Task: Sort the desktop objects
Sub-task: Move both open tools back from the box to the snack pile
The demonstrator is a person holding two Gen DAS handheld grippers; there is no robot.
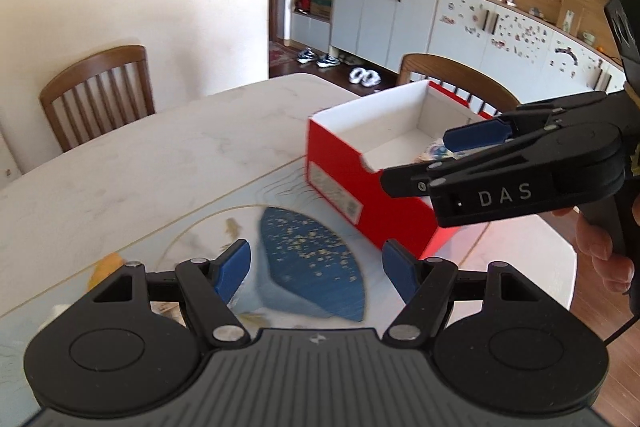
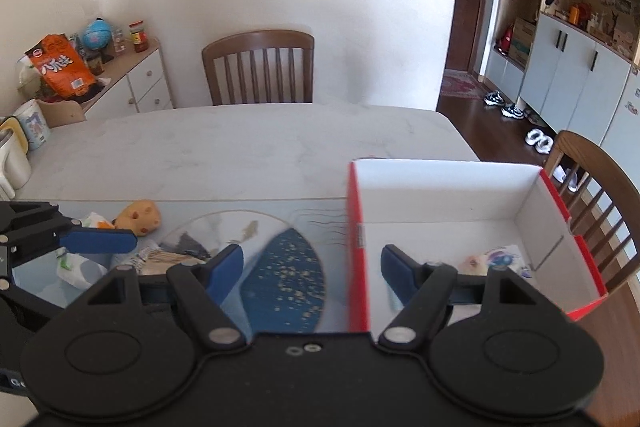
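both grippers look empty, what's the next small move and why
Probably swing the left gripper toward the yellow toy and wrappers on the mat. Both grippers are open and empty, the red box already holds one packet, and those items still lie loose.

Your left gripper [image 1: 316, 269] points forward and down, its blue-padded jaws apart with nothing between them. Your right gripper [image 2: 312, 267] is tilted down the same way, jaws spread and empty. Your right hand [image 1: 604, 247] wraps its handle.
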